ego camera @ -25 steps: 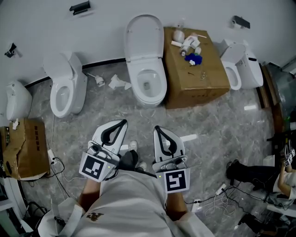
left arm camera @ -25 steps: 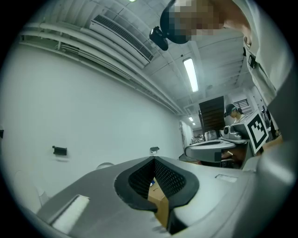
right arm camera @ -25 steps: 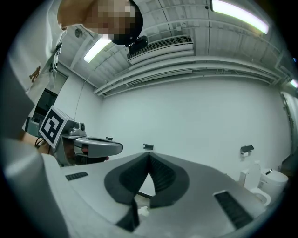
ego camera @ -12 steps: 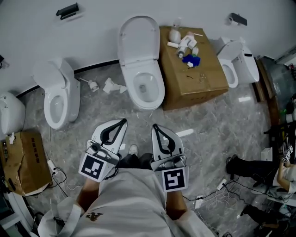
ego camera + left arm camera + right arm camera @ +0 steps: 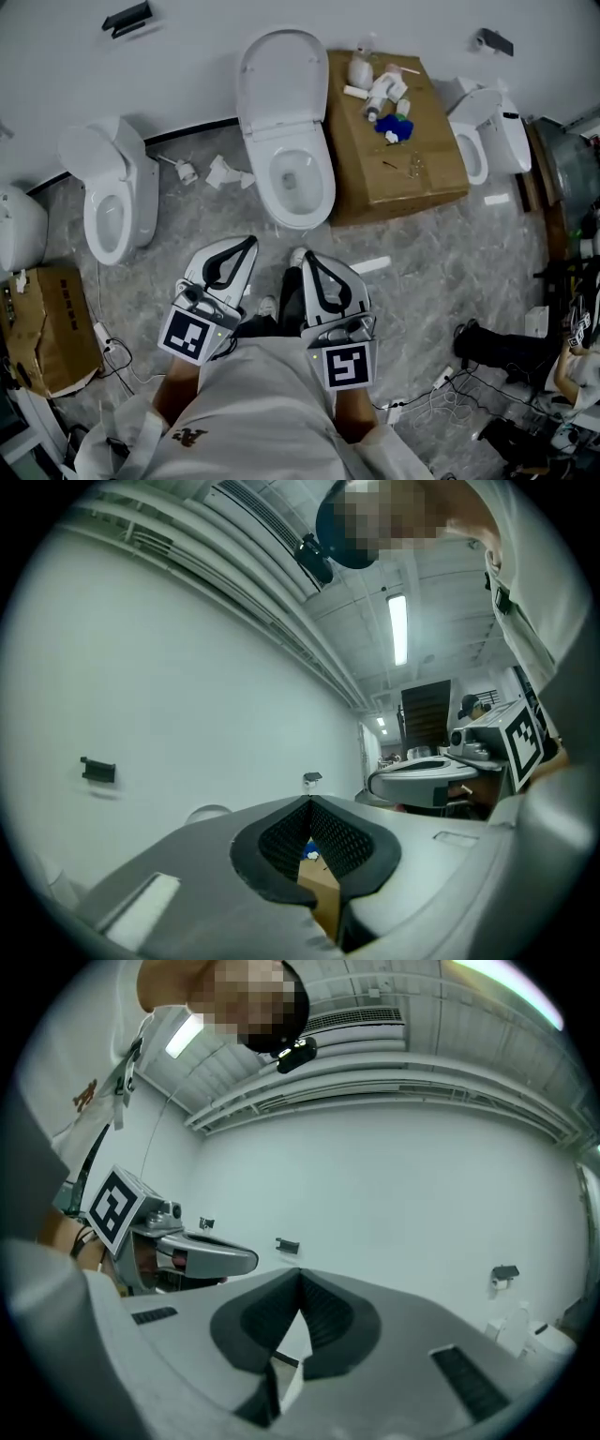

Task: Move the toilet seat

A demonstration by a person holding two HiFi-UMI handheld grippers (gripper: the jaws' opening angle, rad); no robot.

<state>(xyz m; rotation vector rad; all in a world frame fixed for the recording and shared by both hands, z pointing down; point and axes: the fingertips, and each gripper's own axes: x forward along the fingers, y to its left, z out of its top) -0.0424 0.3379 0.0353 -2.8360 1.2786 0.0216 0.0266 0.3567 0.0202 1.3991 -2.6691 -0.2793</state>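
The grey left tool (image 5: 247, 246) and grey right tool (image 5: 311, 259), jaws pressed together on nothing, hover side by side before the white ceramic toilet (image 5: 298, 202), lid upright.

placed from brown box (image 5: 394, 141): small items (image 5: 380, 89) on its top too small for us to name. far left of box, white fixture (image 5: 19, 230) cut by view's edge; we cannot tell its kind. right of box and nearer us, person (image 5: 502, 349) cut off at edge, only dark legs showing. left gripper (image 5: 311, 801) hides most of box in its own view; we see only brown sliver between pressed-together pads.
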